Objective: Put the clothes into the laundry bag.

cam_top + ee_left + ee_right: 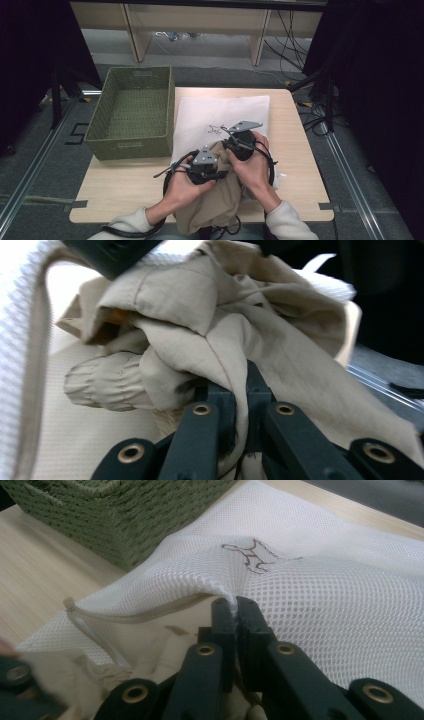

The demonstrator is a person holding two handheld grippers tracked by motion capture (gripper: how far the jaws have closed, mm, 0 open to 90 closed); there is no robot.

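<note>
A fold of crumpled beige cotton garment point(220, 340) is pinched between the closed jaws of the left gripper point(241, 390). The upper edge of a white mesh laundry bag point(320, 580) is clamped by the right gripper point(235, 611), just beside the garment. The garment lies at the bag's open mouth. A green woven basket point(132, 112) stands beside the bag.

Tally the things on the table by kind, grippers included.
Grippers: 2, left shut on the garment, right shut on the bag
Basket: 1
Mesh bag: 1
Tan garment: 1
Total: 5
</note>
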